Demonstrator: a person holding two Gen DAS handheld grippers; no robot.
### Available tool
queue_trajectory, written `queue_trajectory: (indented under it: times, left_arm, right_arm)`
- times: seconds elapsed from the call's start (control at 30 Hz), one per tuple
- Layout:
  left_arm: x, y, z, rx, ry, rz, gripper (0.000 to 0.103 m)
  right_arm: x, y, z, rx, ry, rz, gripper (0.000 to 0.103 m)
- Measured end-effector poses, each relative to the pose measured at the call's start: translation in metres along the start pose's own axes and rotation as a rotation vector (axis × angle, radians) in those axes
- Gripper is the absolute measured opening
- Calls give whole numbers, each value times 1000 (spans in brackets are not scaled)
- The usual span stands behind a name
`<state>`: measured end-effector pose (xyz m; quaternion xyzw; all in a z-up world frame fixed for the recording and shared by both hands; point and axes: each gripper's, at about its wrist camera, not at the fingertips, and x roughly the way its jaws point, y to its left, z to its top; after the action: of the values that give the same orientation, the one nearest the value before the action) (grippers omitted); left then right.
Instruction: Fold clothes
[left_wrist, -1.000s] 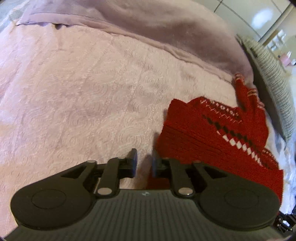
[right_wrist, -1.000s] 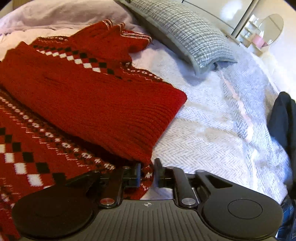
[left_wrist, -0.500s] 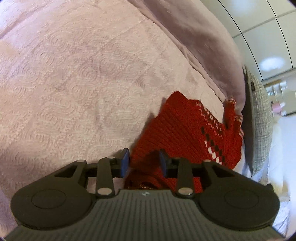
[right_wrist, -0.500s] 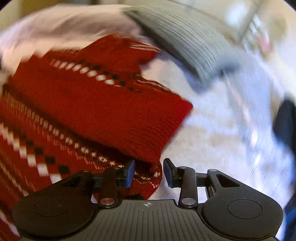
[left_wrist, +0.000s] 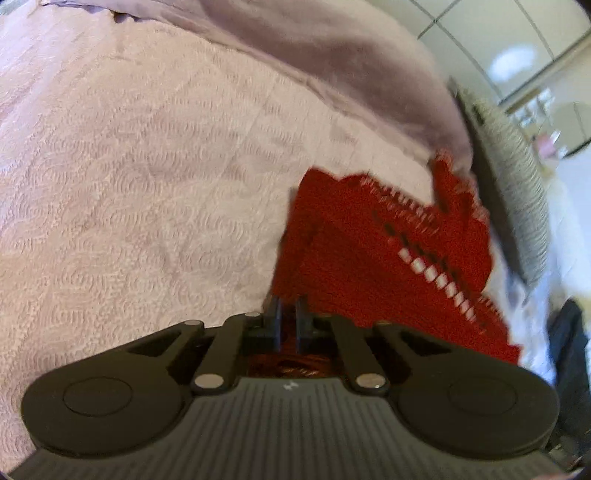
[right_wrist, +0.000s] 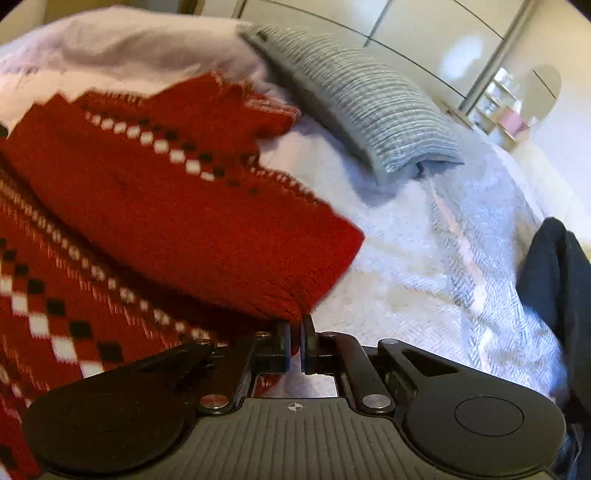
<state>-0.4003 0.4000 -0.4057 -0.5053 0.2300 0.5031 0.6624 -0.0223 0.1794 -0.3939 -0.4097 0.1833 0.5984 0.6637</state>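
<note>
Lying partly folded on the bed (left_wrist: 155, 192), the red sweater (right_wrist: 177, 206) spread from the near left toward a grey pillow (right_wrist: 369, 110) at the far right, with a dark garment (right_wrist: 557, 280) at the right edge. The left tongs (left_wrist: 287, 321), held low over the pink cover, were clenched on the sweater's near left edge. The right tongs (right_wrist: 294, 345), likewise low, pinched the near corner of its folded upper layer.
</note>
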Motion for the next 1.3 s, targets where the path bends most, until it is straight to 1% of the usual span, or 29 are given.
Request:
queue_trajectory:
  times: [0.07,0.13,0.17,0.2,0.23,0.3,0.37,0.47,0.53,0.57,0.6,0.67,0.7,0.77,0.87,0.93,1.0,1.07,1.13,1.2,1.3]
  left_arm:
    - [-2,-1,-1,-1,-8,10,6]
    - [-7,-2,-1,2,-23,42,6]
    - [-12,-4,0,14,-37,60,5]
    - [-17,-6,1,28,-48,74,5]
    - [-23,-10,2,54,-61,81,5]
    - [-34,-19,5,116,-86,85,5]
    - [-39,-32,7,193,-104,73,5]
    - [-26,-52,11,295,-108,48,6]
    - [-8,-58,13,323,-95,42,6]
    - [3,-58,14,328,-84,41,10]
    - [14,-56,14,328,-62,60,11]
    - [32,-50,15,309,-10,107,8]
    - [31,-48,17,295,-7,98,8]
    - [20,-49,24,291,-16,71,8]
    - [9,-55,41,290,-30,60,10]
    - [11,-63,57,290,-22,43,14]
    - [23,-79,76,305,-15,13,22]
    - [41,-98,94,327,-3,-18,26]
    - [63,-118,111,341,13,-68,28]
    - [86,-137,127,340,25,-102,34]
    - [121,-167,150,330,36,-142,39]
  right_arm:
    - [2,-2,2,9,21,15,3]
    - [3,-3,4,18,41,30,4]
    - [4,-4,6,22,52,37,6]
    - [3,-6,7,33,60,46,11]
    - [-2,-12,8,68,59,61,14]
    - [-17,-26,11,172,38,86,28]
    - [-30,-39,15,276,15,110,33]
    - [-27,-50,25,406,-27,136,34]
    - [-8,-48,31,441,-28,163,34]
    - [2,-46,33,455,-17,171,34]
    - [17,-43,32,462,28,163,34]
    - [45,-41,27,461,130,141,34]
    - [49,-44,27,463,143,151,34]
    - [43,-55,35,480,145,179,34]
    - [37,-78,51,526,121,216,34]
    - [43,-92,63,550,115,251,34]
    - [66,-103,80,566,159,318,34]
    - [96,-109,98,600,205,378,34]
    - [124,-114,117,657,184,458,34]
    - [150,-118,139,724,159,517,34]
    - [186,-118,170,819,124,593,34]
